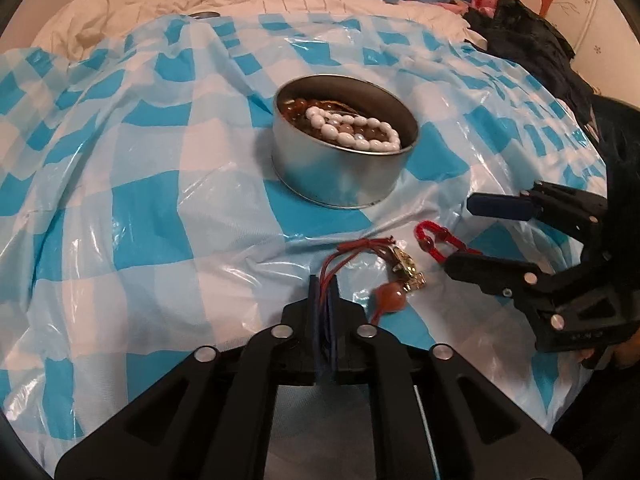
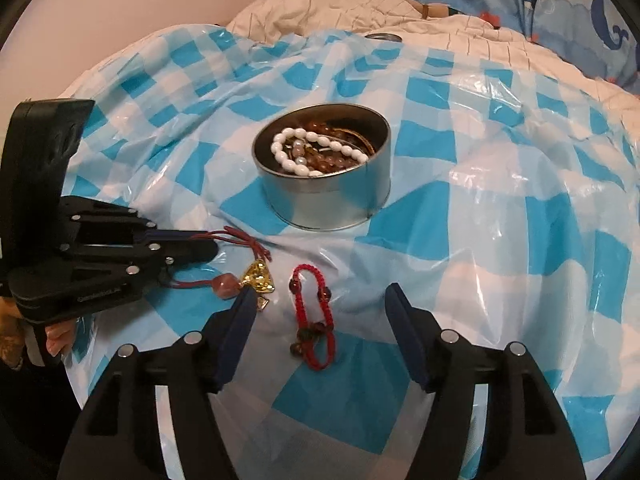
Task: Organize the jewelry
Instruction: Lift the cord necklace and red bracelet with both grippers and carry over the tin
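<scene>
A round silver tin (image 1: 340,176) (image 2: 328,204) stands on the blue-and-white checked plastic sheet and holds a white bead bracelet (image 1: 352,128) (image 2: 308,152) over brown beads. My left gripper (image 1: 324,284) (image 2: 208,246) is shut on the dark red cord (image 1: 340,256) (image 2: 240,238) of a charm bracelet with a gold charm (image 1: 408,272) (image 2: 260,280) and an orange bead (image 1: 390,298) (image 2: 226,286); the charm end lies on the sheet. My right gripper (image 2: 320,304) (image 1: 460,232) is open, its fingers on either side of a red braided bracelet (image 2: 314,316) (image 1: 436,242) lying flat.
The checked sheet (image 1: 140,216) covers a bed with a cream quilt (image 1: 140,12) and a blue patterned pillow (image 2: 540,4) behind. A dark garment (image 1: 532,36) lies at the far right. A small metal lid (image 2: 383,37) rests at the sheet's back edge.
</scene>
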### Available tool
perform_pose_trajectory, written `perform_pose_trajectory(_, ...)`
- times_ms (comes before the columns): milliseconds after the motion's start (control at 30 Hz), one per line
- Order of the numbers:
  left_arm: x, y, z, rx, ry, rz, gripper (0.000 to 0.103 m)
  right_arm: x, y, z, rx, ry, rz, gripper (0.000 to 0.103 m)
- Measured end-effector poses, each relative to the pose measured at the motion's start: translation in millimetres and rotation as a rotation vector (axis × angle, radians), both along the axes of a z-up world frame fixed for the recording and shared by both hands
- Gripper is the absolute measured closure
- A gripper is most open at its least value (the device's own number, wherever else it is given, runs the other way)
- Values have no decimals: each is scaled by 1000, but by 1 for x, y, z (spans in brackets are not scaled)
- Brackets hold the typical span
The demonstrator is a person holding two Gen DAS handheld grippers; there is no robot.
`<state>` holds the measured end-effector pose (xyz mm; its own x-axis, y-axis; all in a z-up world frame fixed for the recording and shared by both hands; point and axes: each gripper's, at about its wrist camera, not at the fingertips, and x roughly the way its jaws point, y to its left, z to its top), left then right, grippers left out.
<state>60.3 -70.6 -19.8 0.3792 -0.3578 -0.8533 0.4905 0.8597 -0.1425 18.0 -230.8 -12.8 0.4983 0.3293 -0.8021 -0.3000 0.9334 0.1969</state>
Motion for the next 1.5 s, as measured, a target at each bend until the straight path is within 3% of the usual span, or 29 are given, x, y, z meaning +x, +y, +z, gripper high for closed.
perform_pose_trajectory(100, 2, 1, -1, 5, -21, 24, 62, 1, 10, -9, -87, 1, 19, 43)
perform_pose_trajectory(167, 1, -4, -6, 26, -23, 15, 57, -3, 21, -13, -167, -17, 57, 56)
perform_pose_trajectory(200, 0, -8, -9, 40, -17, 0, 57, -5, 25, -13, -178, -22, 75, 71)
perform_pose_trajectory(233, -2, -11, -11, 55, -21, -19, 66, -6, 26, -14, -190, -24, 76, 85)
perform_pose_trajectory(267, -4, -16, -10, 62, -19, -47, 83, -5, 26, -14, -196, -25, 73, 89)
perform_pose_trajectory(333, -8, -21, -6, 84, -29, -73, 100, -4, 19, -13, -166, -16, 61, 95)
perform_pose_trajectory(400, -10, -22, -3, 71, -26, -88, 101, -2, 11, -10, -99, -3, 43, 95)
perform_pose_trajectory(533, -9, -13, 8, -41, 5, -78, 101, 2, 1, -3, 11, 6, 18, 95)
perform_pose_trajectory(633, -8, -8, 21, -134, 1, -75, 101, 3, -5, 2, 78, 5, -3, 95)
perform_pose_trajectory(800, -8, -3, 39, -209, -16, -70, 101, 4, -16, 12, 155, -12, -44, 95)
perform_pose_trajectory(1167, -9, -16, 52, -195, -59, -90, 101, 5, -29, 22, 207, -51, -89, 95)
perform_pose_trajectory(1500, -7, -30, 61, -157, -119, -78, 101, 3, -45, 39, 256, -150, -143, 95)
